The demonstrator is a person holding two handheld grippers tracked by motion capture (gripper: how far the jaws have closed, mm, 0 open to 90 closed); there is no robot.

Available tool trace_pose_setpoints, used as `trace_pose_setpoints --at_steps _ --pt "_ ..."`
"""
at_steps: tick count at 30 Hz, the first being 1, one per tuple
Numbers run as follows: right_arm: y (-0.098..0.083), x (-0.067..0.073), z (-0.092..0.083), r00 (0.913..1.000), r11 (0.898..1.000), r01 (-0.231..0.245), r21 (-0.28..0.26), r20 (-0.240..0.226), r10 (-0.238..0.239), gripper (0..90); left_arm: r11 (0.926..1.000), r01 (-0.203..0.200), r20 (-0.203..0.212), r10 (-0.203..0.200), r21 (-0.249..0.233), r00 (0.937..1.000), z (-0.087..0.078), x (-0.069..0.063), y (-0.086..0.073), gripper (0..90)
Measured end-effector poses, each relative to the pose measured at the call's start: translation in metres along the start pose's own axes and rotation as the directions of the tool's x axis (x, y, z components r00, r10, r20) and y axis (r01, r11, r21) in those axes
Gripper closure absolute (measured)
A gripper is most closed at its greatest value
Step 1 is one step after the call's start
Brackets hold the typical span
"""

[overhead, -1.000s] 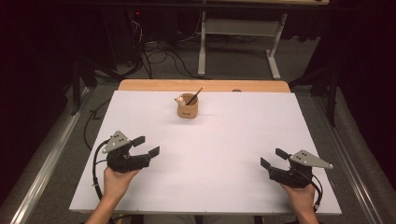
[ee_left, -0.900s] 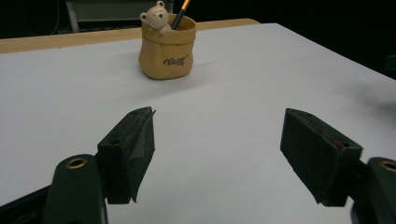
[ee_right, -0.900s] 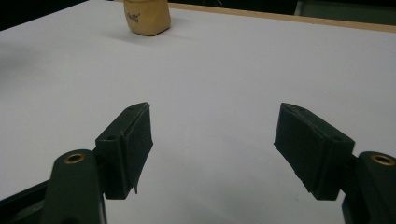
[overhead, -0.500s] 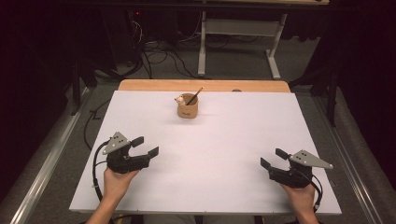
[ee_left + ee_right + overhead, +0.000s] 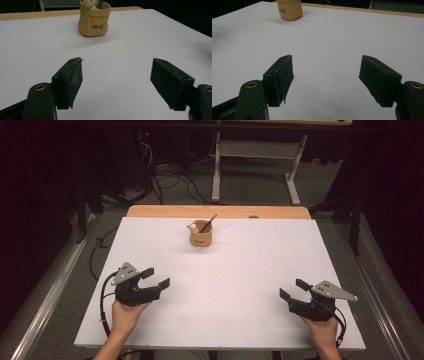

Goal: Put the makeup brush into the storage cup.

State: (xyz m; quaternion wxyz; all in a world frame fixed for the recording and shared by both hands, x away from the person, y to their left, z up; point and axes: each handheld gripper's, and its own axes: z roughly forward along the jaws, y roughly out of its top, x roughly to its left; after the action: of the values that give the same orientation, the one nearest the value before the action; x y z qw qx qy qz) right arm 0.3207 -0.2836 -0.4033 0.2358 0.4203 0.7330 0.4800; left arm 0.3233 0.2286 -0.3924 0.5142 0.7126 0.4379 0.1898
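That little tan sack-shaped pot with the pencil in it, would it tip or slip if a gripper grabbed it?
The tan pot looks squat with a broad base, so it probably stands steady. Its rounded, smooth-looking sides may slip between flat pads. The pencil leans loose over the rim, so a nudge would likely shift or spill it.

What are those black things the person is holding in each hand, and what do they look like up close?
They are hand-held tongs. The left tongs and right tongs are black, each with two chunky wedge-shaped jaws faced with dark pads, brass-coloured rivets at the jaw bases, and a grey three-cornered plate on top. A black cable loops from each. The forearms in view are bare, with no sleeves.
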Motion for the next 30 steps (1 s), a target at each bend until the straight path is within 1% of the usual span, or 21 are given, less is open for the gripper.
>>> trace_pose_setpoints --at_steps 1,7,15,20,26,30 --pt "-0.0001 -0.0002 -0.0004 1.0 1.0 -0.006 0.001 0.002 0.006 29.1 1.0 -0.001 -0.002 0.001 0.003 1.0 0.0 0.0003 -0.0006 26.1" --pt "0.0 -0.0012 -0.0007 1.0 1.0 0.0 -0.001 0.002 0.0 29.1 0.9998 0.012 -0.008 -0.012 0.014 0.9999 0.002 0.0032 -0.0048 26.3" --pt "-0.0004 -0.0021 0.0012 0.9999 1.0 0.002 0.012 -0.011 -0.002 29.1 0.9996 0.012 -0.02 -0.011 0.026 0.9997 0.0036 0.0039 -0.0068 26.6" --pt "-0.0008 -0.0046 0.0018 0.9994 1.0 -0.024 0.008 -0.025 0.024 29.0 0.9989 0.007 -0.024 -0.006 0.047 0.9997 0.0064 0.0049 -0.0096 26.6" --pt "-0.0009 -0.0046 0.0012 0.9993 1.0 -0.027 0.009 -0.024 0.027 29.0 0.999 0.017 -0.022 -0.016 0.041 0.9996 0.0057 0.007 -0.0093 26.9" --pt "-0.0007 -0.0054 0.0017 0.9994 1.0 -0.024 0.008 -0.026 0.024 29.0 0.9987 0.019 -0.024 -0.018 0.048 0.9996 0.0059 0.0074 -0.0095 26.9"
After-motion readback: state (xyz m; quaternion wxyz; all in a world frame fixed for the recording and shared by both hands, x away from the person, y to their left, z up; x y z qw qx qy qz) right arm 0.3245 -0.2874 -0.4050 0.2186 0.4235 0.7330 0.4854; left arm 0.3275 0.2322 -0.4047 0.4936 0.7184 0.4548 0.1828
